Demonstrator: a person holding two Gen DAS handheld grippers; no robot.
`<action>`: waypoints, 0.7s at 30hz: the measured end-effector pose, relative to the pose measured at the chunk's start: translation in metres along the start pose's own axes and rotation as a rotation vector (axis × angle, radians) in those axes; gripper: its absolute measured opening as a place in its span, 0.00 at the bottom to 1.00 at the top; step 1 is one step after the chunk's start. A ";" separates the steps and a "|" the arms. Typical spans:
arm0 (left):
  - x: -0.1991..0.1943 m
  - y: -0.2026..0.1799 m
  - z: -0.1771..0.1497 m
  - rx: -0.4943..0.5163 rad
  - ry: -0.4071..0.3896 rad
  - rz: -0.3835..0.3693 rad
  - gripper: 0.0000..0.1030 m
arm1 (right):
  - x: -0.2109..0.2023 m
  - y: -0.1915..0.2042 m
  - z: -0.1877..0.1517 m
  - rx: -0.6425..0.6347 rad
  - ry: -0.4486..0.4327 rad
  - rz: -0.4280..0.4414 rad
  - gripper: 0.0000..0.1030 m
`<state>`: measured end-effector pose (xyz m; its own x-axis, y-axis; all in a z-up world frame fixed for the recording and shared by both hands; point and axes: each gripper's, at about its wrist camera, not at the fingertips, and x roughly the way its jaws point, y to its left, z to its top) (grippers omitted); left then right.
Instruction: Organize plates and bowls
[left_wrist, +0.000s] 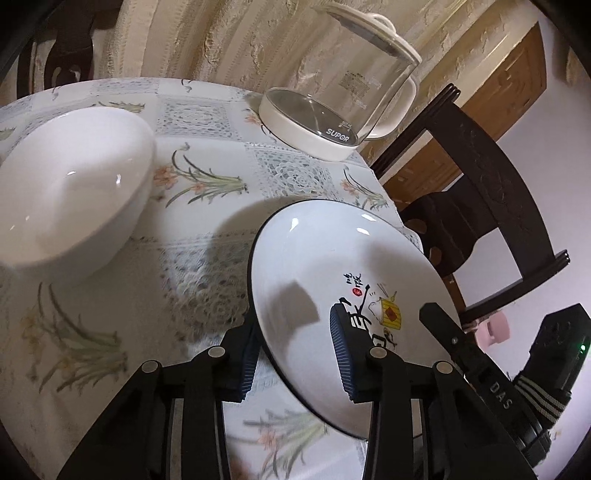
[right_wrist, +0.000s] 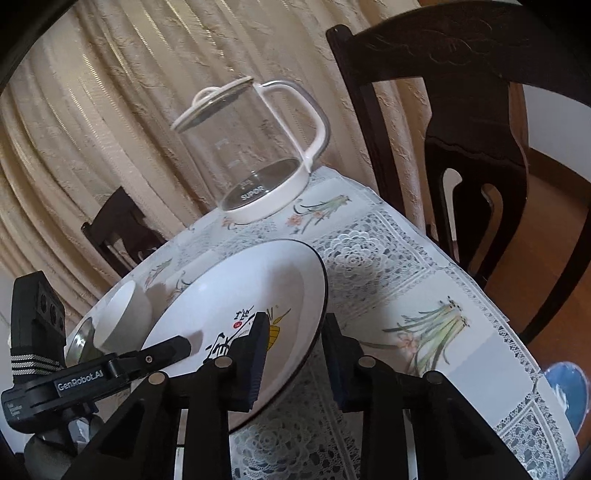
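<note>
plate: I see the painted plate (left_wrist: 332, 273), white with a dark rim and a brush-drawn motif, tipped up off the tablecloth (left_wrist: 207, 177) and carried between my two tools at the near right part of the table.

left gripper: my left gripper (left_wrist: 295, 354) is pinched on the plate's near-left rim, one ribbed pad under the rim, the other pressing the painted face.

right gripper: my right gripper (right_wrist: 295, 358) is clamped on the opposite rim, one pad on the painted face, the other behind the dark edge.

tilt: in the left view the plate's far edge stands higher than the gripped edge, so I judge it is held slanted, not flat.

axis: the plate is round, so no long axis matters; what counts is the line between my two grips, which runs straight across the plate.

bowl: the white bowl (left_wrist: 70, 184) lies to the left of the plate, apart from it, close on my left hand's side. In the right view it sits beyond the plate, with a shiny dish (right_wrist: 79, 341) just beside it.

nearer hand: I judge the left hand nearer the bowl, so a move toward it would lead leftward.

other things: the glass kettle (left_wrist: 332, 107) stands at the far edge of the table, well apart. A blue bowl (right_wrist: 567, 391) lies at the right edge, on my right hand's side.
</note>
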<state>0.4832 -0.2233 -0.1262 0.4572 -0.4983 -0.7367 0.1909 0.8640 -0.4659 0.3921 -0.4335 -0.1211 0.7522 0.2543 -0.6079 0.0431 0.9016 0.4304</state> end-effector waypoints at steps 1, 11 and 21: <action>-0.004 0.000 -0.002 0.004 -0.004 0.003 0.36 | -0.001 0.001 -0.001 -0.009 -0.002 0.005 0.30; -0.050 0.017 -0.023 -0.020 -0.038 0.021 0.36 | -0.016 0.029 -0.018 -0.117 -0.005 0.098 0.30; -0.099 0.033 -0.064 -0.027 -0.069 0.060 0.36 | -0.048 0.057 -0.053 -0.098 -0.014 0.173 0.30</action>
<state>0.3891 -0.1506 -0.0998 0.5261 -0.4390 -0.7283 0.1382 0.8892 -0.4361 0.3237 -0.3756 -0.1025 0.7519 0.4043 -0.5208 -0.1517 0.8748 0.4602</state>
